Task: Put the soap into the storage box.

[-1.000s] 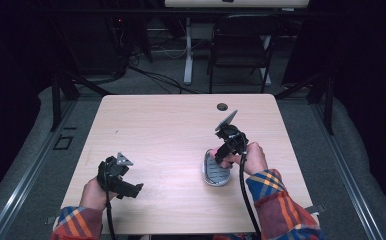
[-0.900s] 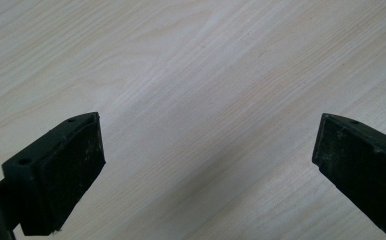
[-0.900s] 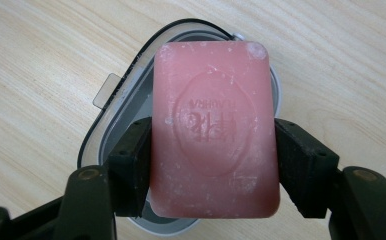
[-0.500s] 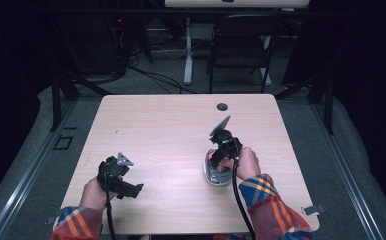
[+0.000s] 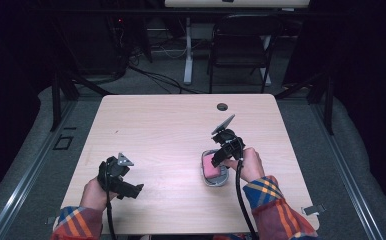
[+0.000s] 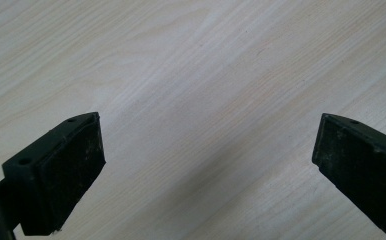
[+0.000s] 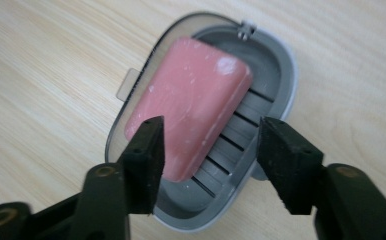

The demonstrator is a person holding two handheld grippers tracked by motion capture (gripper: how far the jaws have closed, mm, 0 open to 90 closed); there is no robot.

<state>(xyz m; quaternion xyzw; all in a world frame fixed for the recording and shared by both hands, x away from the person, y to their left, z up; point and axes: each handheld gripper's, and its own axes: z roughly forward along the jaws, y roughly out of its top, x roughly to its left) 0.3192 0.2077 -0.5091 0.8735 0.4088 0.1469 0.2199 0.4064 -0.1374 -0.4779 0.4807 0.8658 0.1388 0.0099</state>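
Note:
A pink soap bar [image 7: 191,90] lies tilted in a grey slatted soap dish [image 7: 276,65] on the wooden table [image 5: 171,130]. My right gripper [image 7: 211,145] points down over the dish's near end. Its jaws have just been closing, and they stand apart with the soap's near end between them. The left pad overlaps the soap's edge, while slats show between the soap and the right pad. From above, the right gripper [image 5: 216,160] hangs over the soap [image 5: 211,169] and dish [image 5: 216,183]. My left gripper [image 6: 208,155] is open wide over bare wood at the front left [image 5: 128,186].
A clear lid edge with a tab [image 7: 126,82] rims the dish's left side. A small dark grommet hole [image 5: 222,106] sits near the table's far edge. A black chair [image 5: 241,45] and desk legs stand beyond the table.
My right gripper has dipped slightly closer to the soap dish. The left gripper has stayed put.

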